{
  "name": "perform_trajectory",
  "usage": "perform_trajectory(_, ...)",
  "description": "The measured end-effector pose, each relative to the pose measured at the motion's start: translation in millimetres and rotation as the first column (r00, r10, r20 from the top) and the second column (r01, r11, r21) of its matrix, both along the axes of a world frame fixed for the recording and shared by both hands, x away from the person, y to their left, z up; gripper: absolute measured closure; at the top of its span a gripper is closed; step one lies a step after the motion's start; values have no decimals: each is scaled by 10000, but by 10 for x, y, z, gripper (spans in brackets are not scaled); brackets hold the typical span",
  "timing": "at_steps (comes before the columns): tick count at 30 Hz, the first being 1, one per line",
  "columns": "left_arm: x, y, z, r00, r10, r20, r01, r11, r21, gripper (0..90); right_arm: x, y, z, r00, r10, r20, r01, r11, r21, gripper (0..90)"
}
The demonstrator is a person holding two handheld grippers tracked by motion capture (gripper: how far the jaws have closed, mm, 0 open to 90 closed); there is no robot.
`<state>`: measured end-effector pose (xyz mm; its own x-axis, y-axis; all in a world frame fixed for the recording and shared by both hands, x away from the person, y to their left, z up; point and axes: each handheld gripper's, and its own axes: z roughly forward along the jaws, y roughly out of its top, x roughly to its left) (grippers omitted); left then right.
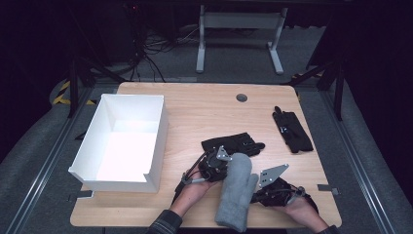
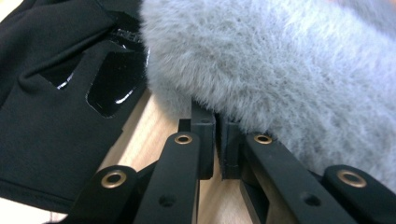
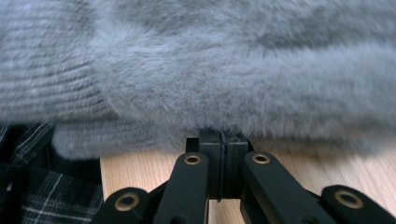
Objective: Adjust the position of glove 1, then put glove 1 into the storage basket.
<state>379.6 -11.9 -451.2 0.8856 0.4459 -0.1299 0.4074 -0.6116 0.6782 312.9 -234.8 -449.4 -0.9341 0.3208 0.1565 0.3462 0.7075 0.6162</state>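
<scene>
Both tools [image 1: 221, 163] [image 1: 258, 187] clamped on grey mitten [image 1: 237, 192]

1. My table [image 1: 195, 109] is light wood, with a round grommet [image 1: 241, 97] near its far edge.
2. A white box [image 1: 124, 141] stands open on its left part.
3. One black glove [image 1: 233, 144] lies mid-table; another glove [image 1: 292, 130] lies well apart, to the right.

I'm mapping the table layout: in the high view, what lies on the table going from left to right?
White box → left gripper → grey fuzzy mitten → right gripper → black glove at the far right.
</scene>
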Motion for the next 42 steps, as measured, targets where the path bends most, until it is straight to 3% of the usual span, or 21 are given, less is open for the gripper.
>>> perform_trajectory(5,82,-12,8,9997,-150,-167,146,9995,-262,881,-21,129,-9,9994,258,251,-259,9997,46,900)
perform_trajectory(16,122,20,38,9994,-291,-189,286,9991,-299,888,-62,380,-37,9955,734,600,-734,9973,-22,900)
perform_trajectory(19,130,60,63,9996,-236,-160,231,9993,-303,875,-57,329,-21,9957,647,663,-650,9979,30,900)
perform_trajectory(24,117,231,165,10000,96,-19,-96,9991,-425,831,-55,119,37,9971,19,766,-33,9998,180,816)
perform_trajectory(29,66,405,285,9997,230,-12,-230,9975,-664,677,-37,-206,49,9906,-994,943,974,9949,259,700)
perform_trajectory(30,33,457,334,9996,285,12,-284,9968,-751,677,-37,-206,49,9906,-994,943,974,9949,259,700)
perform_trajectory(33,-49,557,430,9992,347,182,-330,9957,-870,493,-12,-374,50,9811,-1593,1103,1567,9871,320,570)
perform_trajectory(35,-108,594,478,9986,494,174,-469,9916,-1209,351,5,-460,42,9731,-1960,1213,1930,9805,356,478)
perform_trajectory(39,-190,518,483,9996,261,131,-244,9934,-1125,184,58,-559,-8,9575,-2474,1479,2458,9689,298,335)
perform_trajectory(42,-224,388,411,10000,-81,7,81,9962,-870,147,115,-597,-58,9508,-2734,1458,2746,9615,121,272)
